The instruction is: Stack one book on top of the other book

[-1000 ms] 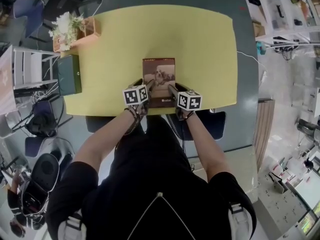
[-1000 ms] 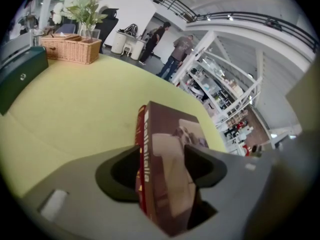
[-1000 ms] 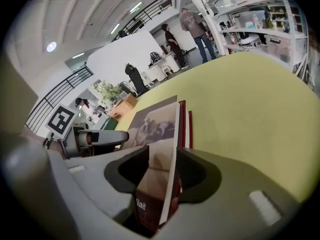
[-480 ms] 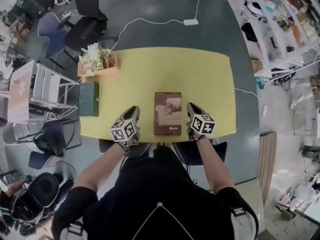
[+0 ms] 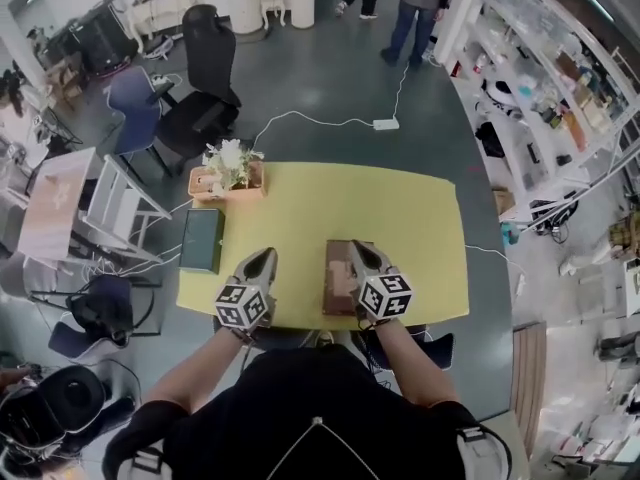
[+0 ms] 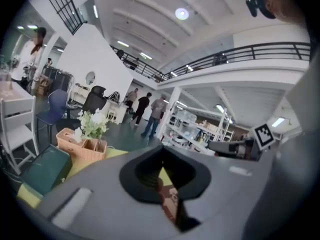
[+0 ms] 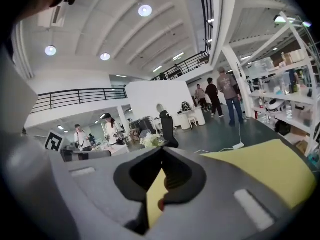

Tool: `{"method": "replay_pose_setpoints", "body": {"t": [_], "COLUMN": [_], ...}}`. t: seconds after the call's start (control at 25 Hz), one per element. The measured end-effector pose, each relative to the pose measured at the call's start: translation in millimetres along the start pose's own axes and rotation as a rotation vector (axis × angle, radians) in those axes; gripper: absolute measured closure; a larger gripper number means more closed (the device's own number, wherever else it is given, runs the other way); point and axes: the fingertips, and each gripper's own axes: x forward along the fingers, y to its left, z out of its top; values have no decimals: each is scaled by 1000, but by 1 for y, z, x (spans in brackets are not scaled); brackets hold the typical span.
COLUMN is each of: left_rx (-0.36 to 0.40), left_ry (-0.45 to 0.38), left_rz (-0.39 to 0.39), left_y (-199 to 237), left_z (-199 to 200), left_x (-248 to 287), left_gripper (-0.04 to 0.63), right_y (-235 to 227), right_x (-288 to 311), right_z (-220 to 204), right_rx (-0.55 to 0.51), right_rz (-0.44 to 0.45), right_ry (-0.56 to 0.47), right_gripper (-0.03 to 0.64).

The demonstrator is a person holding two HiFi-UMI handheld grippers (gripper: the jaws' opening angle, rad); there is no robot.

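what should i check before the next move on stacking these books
1. left gripper empty: ok, jaws just closed with nothing between them
2. right gripper empty: ok, jaws just closed with nothing between them
3. books stacked: not ok, brown book and green book lie apart on the yellow table
4. green book's top bare: ok
5. flower basket clear of green book: cannot tell, they sit close

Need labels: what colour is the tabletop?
The tabletop is yellow, best seen in the head view.
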Motion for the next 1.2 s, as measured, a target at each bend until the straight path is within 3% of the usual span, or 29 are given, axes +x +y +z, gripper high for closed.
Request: {"method": "replay_pose_setpoints", "body": {"t": [0.24,0.48,0.84,1.2], "left_rx": [94,97,100,108], "left_ry": [-89,-103,-106,-101], "left_rz": [-65,-106,-143,-178], "left_y": [-9,-11,-22,-33], "left_z": [39,39,36,30], "left_x": [-45,-71,-80,-78], "left_gripper": [588,588,588,588], "right_y": [86,133,155,148], "right_x": [-1,-4,-13,-20], "right_z": [22,10,13,11], "right_rx": [-68,-86,-146,-126], "right_rz": [87,115,104,77], "right_ry": [-56,-55,-69,-81], "right_gripper": [612,612,614,614]}}
